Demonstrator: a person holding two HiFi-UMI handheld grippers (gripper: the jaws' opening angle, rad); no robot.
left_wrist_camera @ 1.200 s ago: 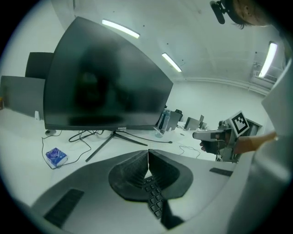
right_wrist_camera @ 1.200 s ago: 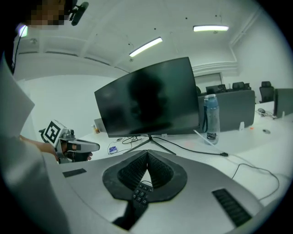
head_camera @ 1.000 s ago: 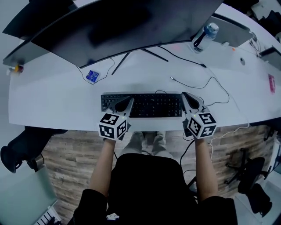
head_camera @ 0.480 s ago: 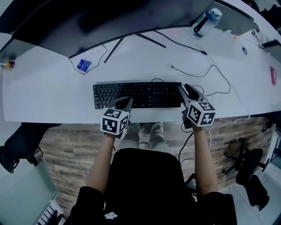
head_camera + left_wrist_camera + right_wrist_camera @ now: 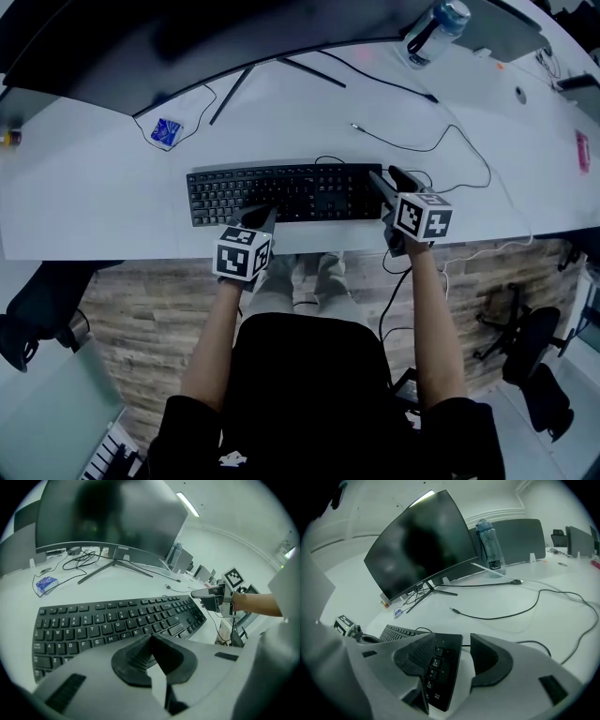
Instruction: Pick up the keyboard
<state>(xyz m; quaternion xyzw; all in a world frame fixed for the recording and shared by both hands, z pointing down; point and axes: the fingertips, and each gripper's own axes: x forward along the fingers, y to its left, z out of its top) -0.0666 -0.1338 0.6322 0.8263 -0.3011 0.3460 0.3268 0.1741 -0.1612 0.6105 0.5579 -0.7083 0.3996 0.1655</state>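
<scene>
Arms: We saw the person's two forearms reach forward from the lap, each hand carrying a marker cube.
Left claw: The left claw (image 5: 259,217) was pinched fully together with nothing between its jaws. Its tip hung at the keyboard's near edge, left of the middle. We could not tell whether it touched the keys.
Right claw: The right claw (image 5: 451,635) stood wide, and its jaws had just been opening from a tight pinch. The keyboard's right end sat between them, one jaw over the keys and one past the end, with neither pad pressing yet.
Keyboard: The black keyboard (image 5: 281,192) lay flat on the white tabletop (image 5: 94,211), near its front edge and square to the person. It was not lifted.
What changed: A second before, both claws hovered higher over the keys. By this moment both had sunk towards the tabletop, and the right one had slid out to the end.
Meaning for the task: We judged the reach nearly done and the grasp about to start. The right claw needed only to close on that end, while the shut left claw looked set to steady or scoop, not to grip.
Beyond the keyboard: A loose black cable (image 5: 441,142) trailed to the right, and a small blue packet (image 5: 167,131) lay to the left.
Farthest: A dark curved monitor (image 5: 187,37) stood on thin legs, with a water bottle (image 5: 433,28) to its right.
</scene>
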